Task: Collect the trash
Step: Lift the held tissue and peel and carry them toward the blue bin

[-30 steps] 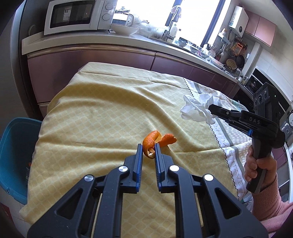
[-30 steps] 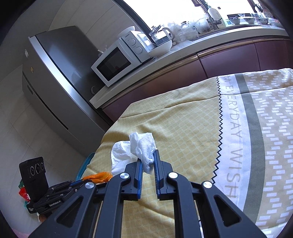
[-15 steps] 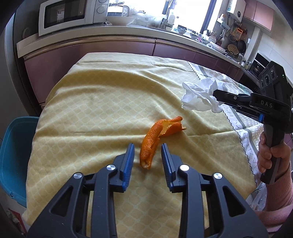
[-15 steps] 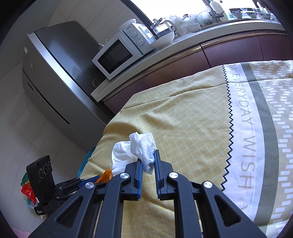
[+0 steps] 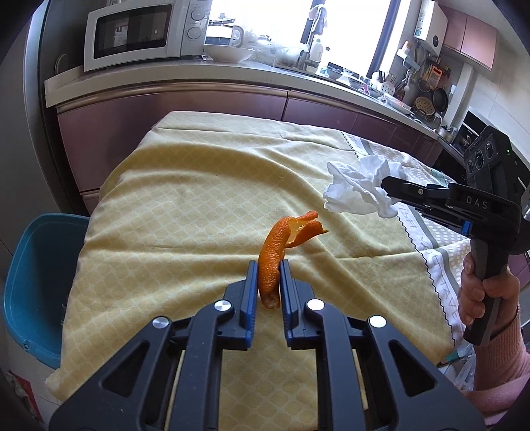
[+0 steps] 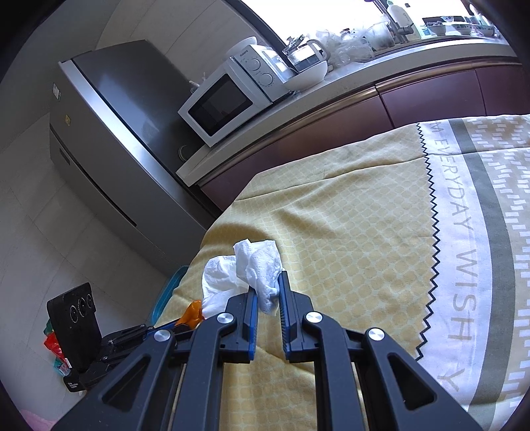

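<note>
Room: kitchen, with a white microwave (image 5: 142,31) on the counter along the back wall.
Left wrist view only: a blue bin (image 5: 36,281) sits low at the desk's left edge.
Right wrist view only: a grey fridge (image 6: 116,132) stands beside the counter.
Desk: covered by a yellow tablecloth (image 5: 198,205) with a grey-and-white lettered border.
Left gripper (image 5: 269,281): nearly closed, pinching the orange peel (image 5: 281,245), which rises above the cloth.
Right gripper (image 6: 267,291): clamped on the crumpled white tissue (image 6: 251,268), held over the cloth's right side.
</note>
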